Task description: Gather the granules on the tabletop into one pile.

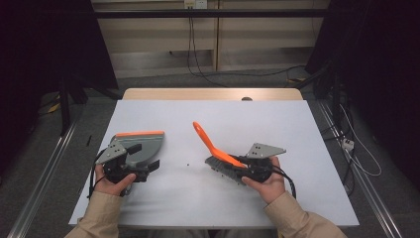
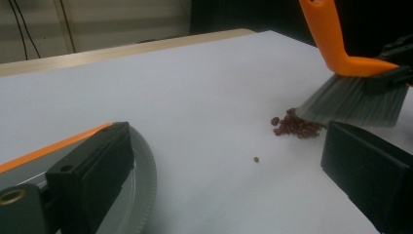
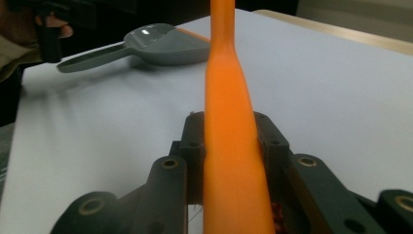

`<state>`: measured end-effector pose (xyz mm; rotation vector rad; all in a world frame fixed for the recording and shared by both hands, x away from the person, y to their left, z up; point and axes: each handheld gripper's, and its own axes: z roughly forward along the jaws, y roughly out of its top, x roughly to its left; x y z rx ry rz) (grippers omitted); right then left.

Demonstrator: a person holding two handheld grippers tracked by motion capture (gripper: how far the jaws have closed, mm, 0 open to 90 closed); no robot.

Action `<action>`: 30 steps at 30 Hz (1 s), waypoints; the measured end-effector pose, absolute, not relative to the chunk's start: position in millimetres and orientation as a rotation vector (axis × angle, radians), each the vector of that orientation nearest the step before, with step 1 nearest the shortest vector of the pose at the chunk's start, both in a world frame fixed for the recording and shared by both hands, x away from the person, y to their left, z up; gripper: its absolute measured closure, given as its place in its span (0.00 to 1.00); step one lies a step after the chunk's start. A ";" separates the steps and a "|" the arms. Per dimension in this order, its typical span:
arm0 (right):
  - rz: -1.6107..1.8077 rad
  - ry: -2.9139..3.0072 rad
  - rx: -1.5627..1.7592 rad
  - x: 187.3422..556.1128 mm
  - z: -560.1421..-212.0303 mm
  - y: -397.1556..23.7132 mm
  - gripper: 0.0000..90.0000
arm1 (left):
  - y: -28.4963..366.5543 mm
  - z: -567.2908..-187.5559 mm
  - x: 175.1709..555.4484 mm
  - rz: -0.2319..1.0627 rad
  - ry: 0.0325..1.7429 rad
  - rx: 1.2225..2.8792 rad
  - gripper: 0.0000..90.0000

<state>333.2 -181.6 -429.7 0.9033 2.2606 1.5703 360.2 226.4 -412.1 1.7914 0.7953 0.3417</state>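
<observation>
High view: right tool was clamped on the orange brush, bristles beside red beans. Dustpan lay well left, mouth facing right, left tool closed on its handle.

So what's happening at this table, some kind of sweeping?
A person is sweeping with handheld tongs. The right tongs are clamped on an orange-handled brush, its bristles against a small pile of red beans. The left tongs are at a grey dustpan lying on the white table, apart from the beans. One stray bean lies between.
</observation>
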 end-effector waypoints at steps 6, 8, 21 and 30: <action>1.535 2.330 0.816 336.1 -444.8 -175.1 0.79 | 228.1 -411.7 360.1 0.346 0.802 1.788 0.06; 1.526 2.333 0.816 339.5 -447.7 -173.5 0.79 | 228.2 -411.9 360.3 0.346 0.806 1.786 0.06; 1.560 2.264 0.802 374.5 -438.5 -165.0 0.79 | 228.7 -412.4 360.8 0.351 0.813 1.790 0.06; 1.574 2.238 0.823 370.8 -425.4 -162.0 0.79 | 228.9 -412.2 360.2 0.353 0.809 1.794 0.06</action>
